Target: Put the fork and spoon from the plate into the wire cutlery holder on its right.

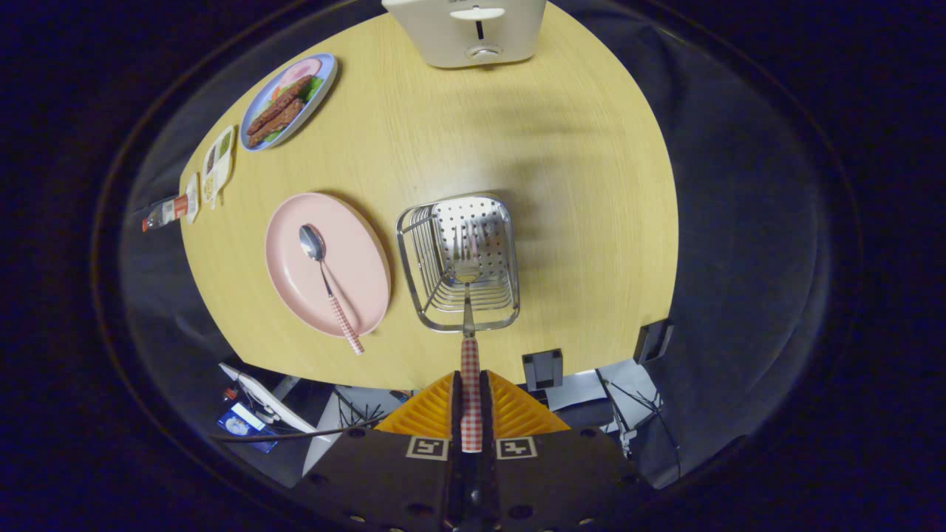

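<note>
My gripper (471, 399) is shut on the red-checked handle of the fork (469, 347). The fork points straight ahead and down, and its metal head reaches inside the wire cutlery holder (425, 255), near the perforated bottom. The holder stands on the wooden table just beyond my fingers. To its left lies the pink plate (362, 255) with the spoon (325, 277) on it. The spoon's bowl points away from me and its red-checked handle sticks out over the plate's near rim.
A white toaster (465, 29) stands at the far edge of the round wooden table (584, 185). A blue plate of food (288, 100) and small packets (218, 162) lie at the far left. Below the table's near edge are cables and clutter (259, 414).
</note>
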`<state>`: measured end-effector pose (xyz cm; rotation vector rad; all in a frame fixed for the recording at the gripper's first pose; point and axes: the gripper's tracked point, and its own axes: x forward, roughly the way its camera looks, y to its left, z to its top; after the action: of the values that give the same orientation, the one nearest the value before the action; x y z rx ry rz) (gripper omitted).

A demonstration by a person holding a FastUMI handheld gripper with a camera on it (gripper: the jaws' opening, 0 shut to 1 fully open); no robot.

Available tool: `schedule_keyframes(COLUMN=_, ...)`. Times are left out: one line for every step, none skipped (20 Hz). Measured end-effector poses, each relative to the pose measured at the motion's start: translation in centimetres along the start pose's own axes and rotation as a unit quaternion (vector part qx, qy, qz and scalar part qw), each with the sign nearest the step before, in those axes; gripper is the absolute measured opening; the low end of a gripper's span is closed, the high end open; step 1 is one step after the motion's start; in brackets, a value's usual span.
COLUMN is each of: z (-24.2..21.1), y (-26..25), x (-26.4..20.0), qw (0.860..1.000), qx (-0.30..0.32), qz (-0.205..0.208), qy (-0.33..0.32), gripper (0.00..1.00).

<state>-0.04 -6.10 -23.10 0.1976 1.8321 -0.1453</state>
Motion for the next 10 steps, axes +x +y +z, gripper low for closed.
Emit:
schedule_keyframes(z=0.4, y=0.0, x=0.0, qw=1.000, qx=0.000, qz=-0.001, qy=-0.004, gripper=0.09)
schedule_keyframes(z=0.8, y=0.0, x=0.0, qw=1.000, qx=0.003, qz=0.000, qy=-0.008, gripper=0.09)
schedule_keyframes(z=0.9, y=0.1, x=0.0, qw=1.000, qx=0.005, qz=0.001, qy=-0.010, gripper=0.11)
schedule_keyframes(z=1.1, y=0.0, x=0.1, qw=1.000, qx=0.007, qz=0.000, qy=-0.014, gripper=0.14)
schedule_keyframes(z=1.5, y=0.3, x=-0.2, qw=1.000, qx=0.009, qz=0.007, qy=-0.022, gripper=0.14)
schedule_keyframes(z=1.5, y=0.4, x=-0.2, qw=0.999, qx=0.008, qz=0.012, qy=-0.029, gripper=0.20)
schedule_keyframes(z=1.8, y=0.5, x=-0.6, qw=0.999, qx=0.002, qz=0.015, qy=-0.044, gripper=0.26)
schedule_keyframes(z=2.3, y=0.7, x=-0.8, qw=0.997, qx=-0.007, qz=0.021, qy=-0.068, gripper=0.27)
schedule_keyframes(z=2.9, y=0.8, x=-1.4, qw=0.995, qx=-0.020, qz=0.022, qy=-0.097, gripper=0.38)
schedule_keyframes(z=3.4, y=0.9, x=-2.1, qw=0.991, qx=-0.032, qz=0.021, qy=-0.131, gripper=0.49)
